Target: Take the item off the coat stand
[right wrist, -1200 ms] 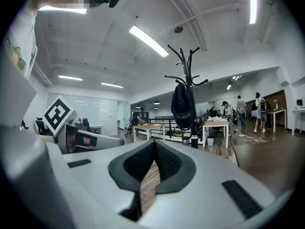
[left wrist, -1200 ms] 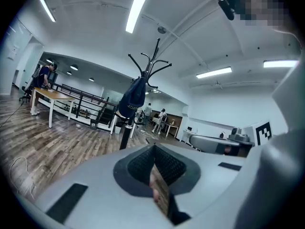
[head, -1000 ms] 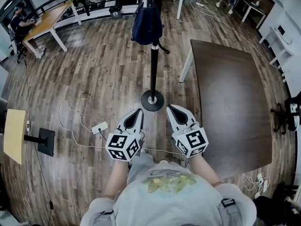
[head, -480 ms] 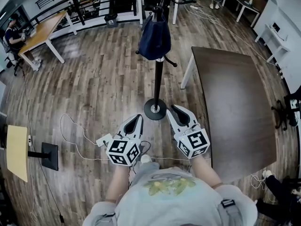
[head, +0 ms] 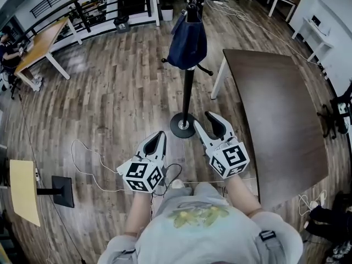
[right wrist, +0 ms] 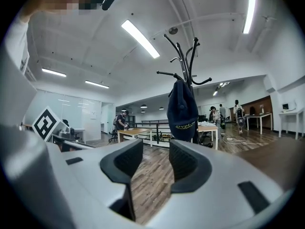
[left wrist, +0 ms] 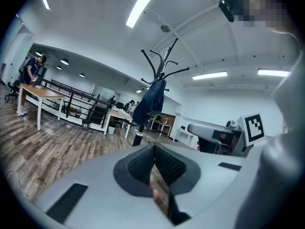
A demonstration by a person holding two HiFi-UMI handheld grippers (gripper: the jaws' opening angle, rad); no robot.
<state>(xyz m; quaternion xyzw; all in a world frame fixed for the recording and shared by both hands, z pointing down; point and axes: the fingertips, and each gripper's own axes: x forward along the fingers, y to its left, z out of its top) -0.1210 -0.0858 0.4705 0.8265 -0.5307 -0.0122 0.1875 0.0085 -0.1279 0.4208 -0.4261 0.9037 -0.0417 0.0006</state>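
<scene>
A dark blue cap is hanging high on the coat stand, whose round base is sitting on the wooden floor just far of both tools. The right gripper is pointing toward the stand near its base, its jaws opening with nothing between them; in the right gripper view the cap is showing beyond the gap, well apart from the pads. The left gripper is hovering nearer the person and to the left, its jaws clenched together on nothing. A dark table is standing to the right of the stand
</scene>
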